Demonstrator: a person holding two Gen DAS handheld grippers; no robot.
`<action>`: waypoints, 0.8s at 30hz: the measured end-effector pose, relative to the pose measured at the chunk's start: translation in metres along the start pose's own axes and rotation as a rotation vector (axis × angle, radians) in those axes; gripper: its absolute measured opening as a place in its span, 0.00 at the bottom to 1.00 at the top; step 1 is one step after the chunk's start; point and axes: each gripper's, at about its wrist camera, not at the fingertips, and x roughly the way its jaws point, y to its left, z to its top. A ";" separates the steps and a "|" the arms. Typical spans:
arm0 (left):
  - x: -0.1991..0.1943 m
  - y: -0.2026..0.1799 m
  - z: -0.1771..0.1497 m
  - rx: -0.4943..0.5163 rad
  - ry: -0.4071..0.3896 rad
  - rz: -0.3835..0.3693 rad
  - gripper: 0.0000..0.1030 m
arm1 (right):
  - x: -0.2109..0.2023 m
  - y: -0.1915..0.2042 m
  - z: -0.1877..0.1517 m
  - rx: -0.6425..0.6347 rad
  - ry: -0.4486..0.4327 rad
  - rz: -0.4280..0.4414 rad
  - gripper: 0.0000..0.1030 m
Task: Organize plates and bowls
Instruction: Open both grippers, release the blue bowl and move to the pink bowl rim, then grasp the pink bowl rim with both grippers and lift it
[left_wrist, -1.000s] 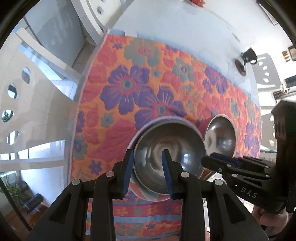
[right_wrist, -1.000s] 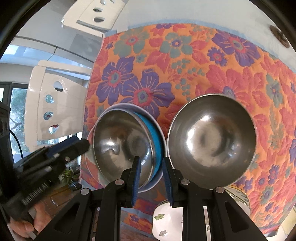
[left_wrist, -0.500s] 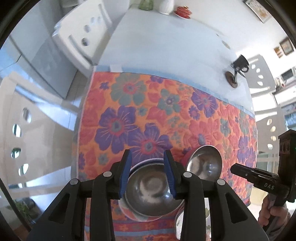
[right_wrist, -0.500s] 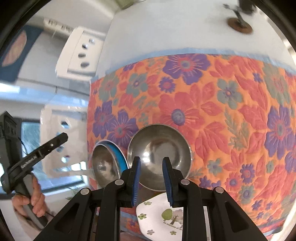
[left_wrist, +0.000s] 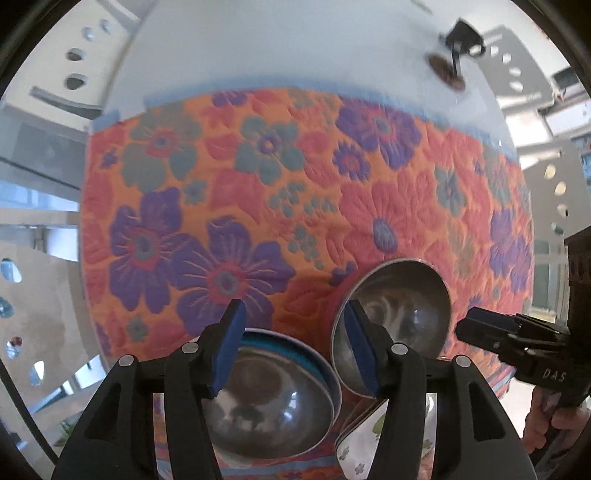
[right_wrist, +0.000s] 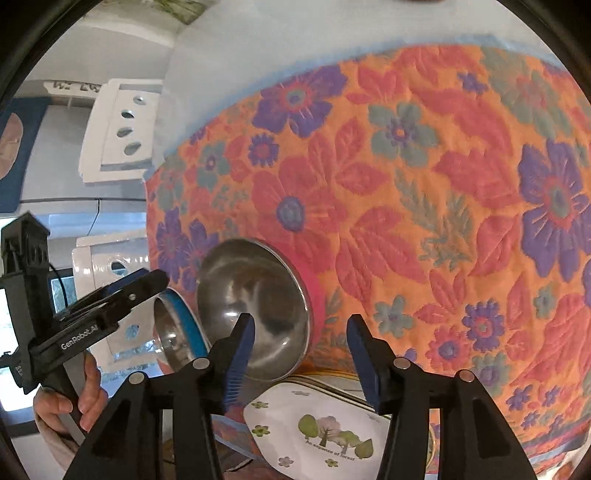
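A steel bowl (left_wrist: 269, 398) sits nested in a blue-rimmed bowl (left_wrist: 295, 350) at the near edge of the floral mat (left_wrist: 258, 206). A second steel bowl (left_wrist: 402, 310) sits in a pink bowl beside it on the right; in the right wrist view this bowl (right_wrist: 255, 314) shows its pink rim (right_wrist: 314, 288). My left gripper (left_wrist: 293, 343) is open and empty, above and between the two bowls. My right gripper (right_wrist: 301, 354) is open and empty, above the white tree-print plate (right_wrist: 321, 432). The left gripper also shows in the right wrist view (right_wrist: 122, 295).
The plate stack lies at the mat's near edge, also in the left wrist view (left_wrist: 369, 443). A small black stand (left_wrist: 458, 44) sits on the white table beyond the mat. White chairs (right_wrist: 122, 129) stand around the table.
Both grippers have opened wider. Both views have shifted right and back from the bowls, and the tree-print plate has come into closer view under the right gripper.
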 end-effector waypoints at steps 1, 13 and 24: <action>0.006 -0.003 0.001 0.012 0.014 0.001 0.52 | 0.006 -0.002 0.000 0.004 0.012 0.001 0.49; 0.049 -0.024 0.002 0.089 0.083 -0.004 0.51 | 0.056 -0.018 0.008 0.047 0.096 0.021 0.48; 0.073 -0.060 -0.009 0.166 0.110 -0.021 0.33 | 0.073 -0.015 0.010 0.061 0.095 0.037 0.44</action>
